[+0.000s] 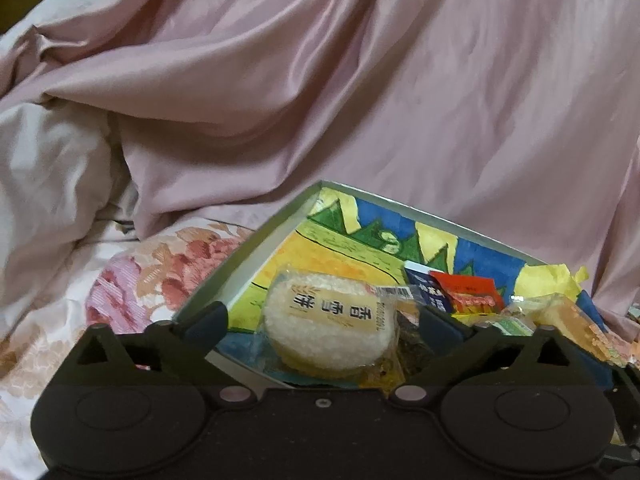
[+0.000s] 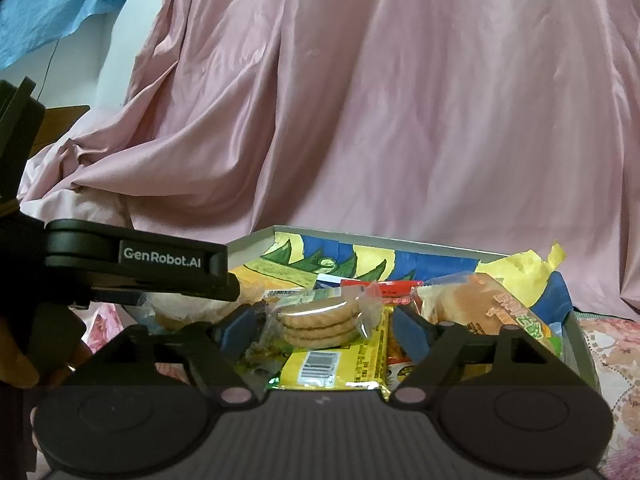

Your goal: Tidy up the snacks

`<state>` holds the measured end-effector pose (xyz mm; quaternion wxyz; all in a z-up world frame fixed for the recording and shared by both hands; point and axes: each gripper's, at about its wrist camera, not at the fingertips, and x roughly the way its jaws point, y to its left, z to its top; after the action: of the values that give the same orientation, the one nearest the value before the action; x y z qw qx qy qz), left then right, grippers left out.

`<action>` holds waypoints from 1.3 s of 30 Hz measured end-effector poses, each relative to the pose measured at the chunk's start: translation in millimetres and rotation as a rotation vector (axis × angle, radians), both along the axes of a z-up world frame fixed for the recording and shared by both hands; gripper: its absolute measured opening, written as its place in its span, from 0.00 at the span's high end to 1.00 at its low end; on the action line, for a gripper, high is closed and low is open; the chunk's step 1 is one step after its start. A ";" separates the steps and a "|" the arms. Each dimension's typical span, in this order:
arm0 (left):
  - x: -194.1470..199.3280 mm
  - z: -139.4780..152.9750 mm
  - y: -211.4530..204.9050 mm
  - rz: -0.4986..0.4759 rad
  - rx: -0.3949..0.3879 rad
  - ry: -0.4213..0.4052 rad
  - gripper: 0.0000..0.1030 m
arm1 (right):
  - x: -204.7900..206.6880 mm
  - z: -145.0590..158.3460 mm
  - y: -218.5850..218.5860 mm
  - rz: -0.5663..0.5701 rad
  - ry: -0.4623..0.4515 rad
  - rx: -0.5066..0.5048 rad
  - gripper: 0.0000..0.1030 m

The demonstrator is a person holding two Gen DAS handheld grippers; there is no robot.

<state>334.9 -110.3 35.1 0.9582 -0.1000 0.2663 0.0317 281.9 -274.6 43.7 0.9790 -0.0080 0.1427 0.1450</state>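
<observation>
Inside the painted box (image 1: 280, 236) on the bed, the wrapped rice cake (image 1: 326, 322) lies straight ahead of the left tongs (image 1: 324, 320), between their wide-open jaws, untouched as far as I can see. The right tongs (image 2: 324, 332) also stand open; the biscuit packet (image 2: 320, 320) lies crosswise between them, toward the box's near side, seemingly free.

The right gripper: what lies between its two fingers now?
In the right wrist view, a clear packet of round biscuits sits between the open right gripper, untouched, above a yellow wrapper in the box.
</observation>
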 end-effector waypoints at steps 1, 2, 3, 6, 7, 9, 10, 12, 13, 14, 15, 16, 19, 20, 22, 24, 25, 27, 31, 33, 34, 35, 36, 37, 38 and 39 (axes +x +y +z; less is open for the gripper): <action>-0.3 0.4 0.3 0.005 0.001 -0.001 0.01 | -0.5 0.1 -0.2 -0.001 -0.002 0.000 0.19; -0.3 1.0 1.3 0.007 -0.002 0.000 0.01 | -1.5 0.3 -0.3 -0.004 -0.008 0.001 0.18; -0.5 1.7 2.2 0.010 -0.005 0.000 0.01 | -2.6 0.6 -0.6 -0.009 -0.015 0.004 0.17; -1.5 4.0 5.0 0.030 -0.010 -0.008 0.01 | -5.3 2.5 -2.2 -0.014 -0.036 0.010 0.14; -2.1 4.8 5.9 0.038 -0.013 -0.011 0.01 | -5.4 3.3 -2.7 -0.016 -0.041 0.011 0.12; -3.2 5.8 7.4 0.049 -0.017 -0.015 0.01 | -6.6 4.7 -3.3 -0.022 -0.049 0.013 0.09; -4.0 6.5 8.3 0.055 -0.018 -0.018 0.01 | -7.2 5.4 -3.4 -0.024 -0.053 0.015 0.07; -5.5 7.3 9.6 0.067 -0.017 -0.022 0.01 | -8.8 6.8 -4.3 -0.031 -0.060 0.020 0.05; -6.4 7.6 10.3 0.073 -0.017 -0.024 0.01 | -9.0 7.6 -4.2 -0.035 -0.063 0.021 0.03; -7.3 7.8 11.0 0.077 -0.018 -0.026 0.01 | -9.8 8.4 -4.3 -0.040 -0.068 0.021 0.02; -8.3 8.2 11.7 0.081 -0.017 -0.026 0.01 | -10.3 9.1 -4.2 -0.045 -0.073 0.021 0.02; -9.2 8.6 12.1 0.084 -0.015 -0.027 0.01 | -11.3 9.9 -4.5 -0.050 -0.077 0.022 0.01; -12.8 10.2 13.8 0.094 -0.009 -0.031 0.01 | -12.9 11.8 -6.1 -0.061 -0.085 0.028 0.00; -13.8 10.7 14.3 0.096 -0.008 -0.032 0.01 | -13.4 12.4 -6.4 -0.064 -0.086 0.030 0.00; -16.2 12.1 15.1 0.100 0.000 -0.032 0.01 | -14.9 13.6 -6.8 -0.072 -0.090 0.033 0.00; -18.2 13.2 15.8 0.102 0.007 -0.034 0.01 | -17.3 14.8 -7.3 -0.083 -0.096 0.036 0.00; -19.5 14.2 16.1 0.102 0.009 -0.035 0.01 | -18.2 15.5 -7.7 -0.088 -0.099 0.037 0.00; -22.0 16.2 16.0 0.102 0.013 -0.037 0.01 | -20.7 17.2 -8.3 -0.097 -0.105 0.040 0.00; -28.8 19.7 15.2 0.103 0.019 -0.043 0.01 | -25.8 20.6 -10.4 -0.114 -0.122 0.048 0.00; -32.8 21.0 14.9 0.102 0.019 -0.044 0.01 | -28.5 22.5 -12.1 -0.123 -0.128 0.054 0.00; -33.5 21.3 14.8 0.103 0.020 -0.044 0.01 | -30.1 23.6 -12.9 -0.128 -0.130 0.057 0.00; -32.8 21.1 15.1 0.102 0.020 -0.043 0.01 | -31.2 24.5 -13.6 -0.131 -0.132 0.060 0.00; -35.3 22.1 14.7 0.102 0.022 -0.044 0.01 | -32.8 25.3 -14.6 -0.136 -0.135 0.064 0.00; -37.2 23.0 14.3 0.101 0.025 -0.045 0.01 | -34.5 26.1 -15.7 -0.143 -0.138 0.067 0.00; -40.1 23.6 13.8 0.100 0.026 -0.046 0.01 | -36.1 27.0 -16.7 -0.149 -0.140 0.070 0.00; -42.7 24.4 13.4 0.100 0.027 -0.048 0.01 | -37.2 27.8 -17.7 -0.154 -0.140 0.073 0.00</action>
<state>292.2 -96.9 59.6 0.9628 -0.1009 0.2373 0.0807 244.7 -292.3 71.5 0.9945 0.0287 0.0687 0.0734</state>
